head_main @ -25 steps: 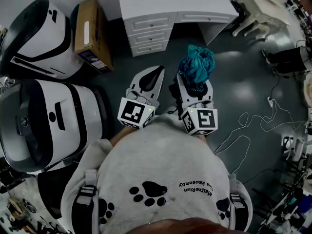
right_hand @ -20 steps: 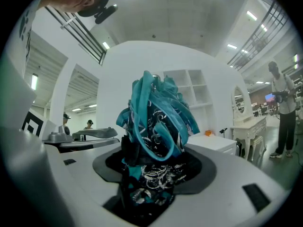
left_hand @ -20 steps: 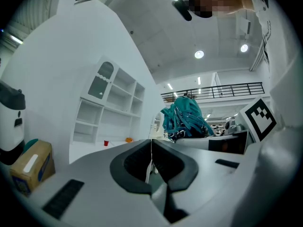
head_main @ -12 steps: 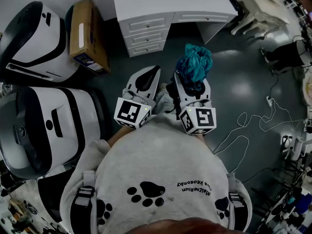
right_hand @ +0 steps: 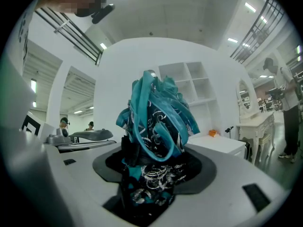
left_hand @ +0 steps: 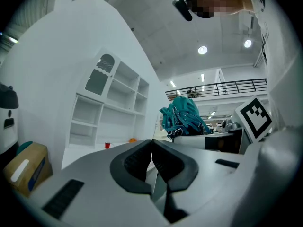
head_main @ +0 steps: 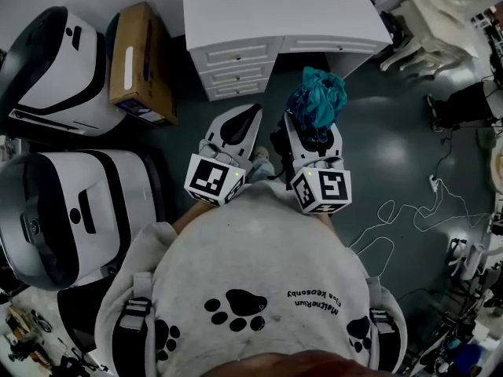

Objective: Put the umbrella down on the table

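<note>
A folded teal and black patterned umbrella (right_hand: pixel 156 126) sticks out forward from my right gripper (right_hand: pixel 154 171), whose jaws are shut on its lower part. In the head view the umbrella (head_main: pixel 316 99) juts past the right gripper (head_main: pixel 313 136) toward the white table (head_main: pixel 275 10) ahead. My left gripper (head_main: pixel 236 124) is held beside it on the left, jaws shut with nothing between them (left_hand: pixel 151 157). From the left gripper view the umbrella (left_hand: pixel 182 117) shows to the right. Both grippers point level, short of the table's front edge.
The white table has a drawer unit (head_main: pixel 236 65) on its left. A cardboard box (head_main: pixel 141 61) stands on the floor left of it. Two large white and black machines (head_main: pixel 55 69) (head_main: pixel 71 210) fill the left. A white shelf unit (left_hand: pixel 109 112) stands behind. Cables (head_main: pixel 409 218) lie on the floor to the right.
Both grippers and the umbrella have moved forward toward the white table; the table edge and drawers now sit closer. Both grips are unchanged.
</note>
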Available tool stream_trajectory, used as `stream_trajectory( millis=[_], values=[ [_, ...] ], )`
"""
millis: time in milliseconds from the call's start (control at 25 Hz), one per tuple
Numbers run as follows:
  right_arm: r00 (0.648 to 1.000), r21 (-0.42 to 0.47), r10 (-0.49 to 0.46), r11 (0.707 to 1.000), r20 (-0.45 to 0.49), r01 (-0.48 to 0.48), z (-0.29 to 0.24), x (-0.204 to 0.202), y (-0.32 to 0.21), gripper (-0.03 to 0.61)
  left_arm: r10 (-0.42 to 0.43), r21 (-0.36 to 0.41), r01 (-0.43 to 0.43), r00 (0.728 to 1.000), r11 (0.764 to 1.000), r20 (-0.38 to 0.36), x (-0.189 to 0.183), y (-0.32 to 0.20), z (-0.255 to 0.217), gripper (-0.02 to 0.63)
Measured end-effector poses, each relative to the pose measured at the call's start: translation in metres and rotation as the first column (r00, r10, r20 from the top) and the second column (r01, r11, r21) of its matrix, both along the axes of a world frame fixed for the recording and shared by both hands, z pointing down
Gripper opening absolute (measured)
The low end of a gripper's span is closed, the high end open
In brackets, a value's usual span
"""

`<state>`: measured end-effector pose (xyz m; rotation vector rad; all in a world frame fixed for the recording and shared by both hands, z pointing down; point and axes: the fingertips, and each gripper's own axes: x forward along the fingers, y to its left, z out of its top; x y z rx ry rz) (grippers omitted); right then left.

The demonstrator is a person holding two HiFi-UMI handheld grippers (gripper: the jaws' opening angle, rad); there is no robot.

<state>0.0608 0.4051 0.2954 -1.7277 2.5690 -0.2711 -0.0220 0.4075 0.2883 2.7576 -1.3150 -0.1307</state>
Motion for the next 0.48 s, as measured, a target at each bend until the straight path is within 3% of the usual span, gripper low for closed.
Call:
stream_trajectory(
  millis=[280,480],
  values=[
    [0.998,-0.004,-0.061,0.998,0.0,0.061,-0.006,0.016,-0.071,0.288,-0.078,0.002,0.078,0.997,0.997,-0.013,0.012,-0.066,-0.007,0.018],
    [0.994,-0.005,-0.109,0.994,-0.001,0.109,-0.003,0.024,-0.119,0.288,-0.118,-0.024,0.119,0.993,0.993,0.021,0.021,-0.106,0.002,0.018]
  ],
)
